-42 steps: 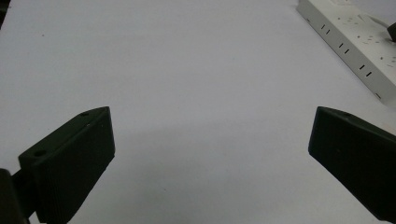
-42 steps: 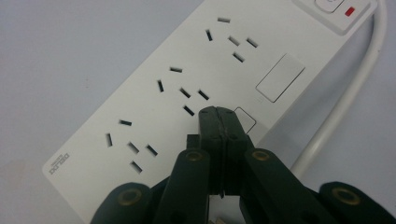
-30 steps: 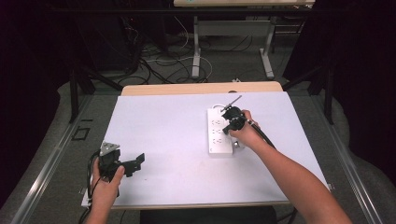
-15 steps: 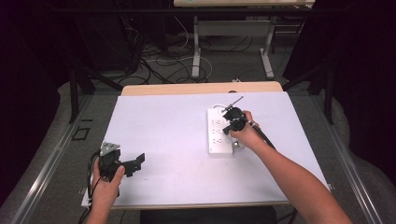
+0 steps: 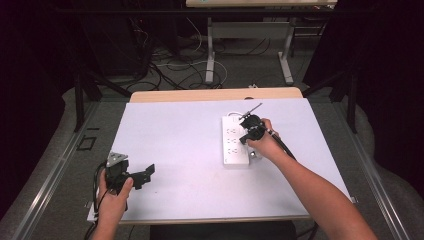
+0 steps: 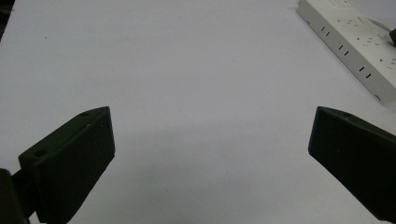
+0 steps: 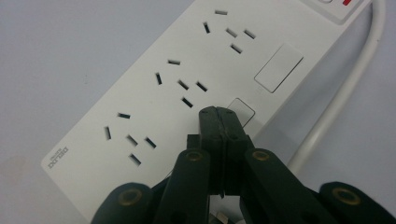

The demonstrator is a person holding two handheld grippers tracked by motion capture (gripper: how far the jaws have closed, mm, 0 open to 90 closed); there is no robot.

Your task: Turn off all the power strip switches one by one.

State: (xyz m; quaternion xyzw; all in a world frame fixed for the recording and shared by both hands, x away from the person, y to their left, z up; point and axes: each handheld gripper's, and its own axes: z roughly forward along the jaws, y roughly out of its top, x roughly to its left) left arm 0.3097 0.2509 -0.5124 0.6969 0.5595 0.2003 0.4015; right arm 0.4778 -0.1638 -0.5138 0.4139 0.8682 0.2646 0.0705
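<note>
Left gripper: I hold it idle at the near left of the table, jaws spread wide over bare surface.
Right gripper: jaws pressed together, empty, tip at a rocker switch.
Power strip: lies flat, centre-right, white cable alongside.
Progress: I judge the switch press underway; whether it has toggled, I cannot tell.

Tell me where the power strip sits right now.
In the high view, the white power strip lies right of the table's centre, under the right hand-held gripper.
</note>
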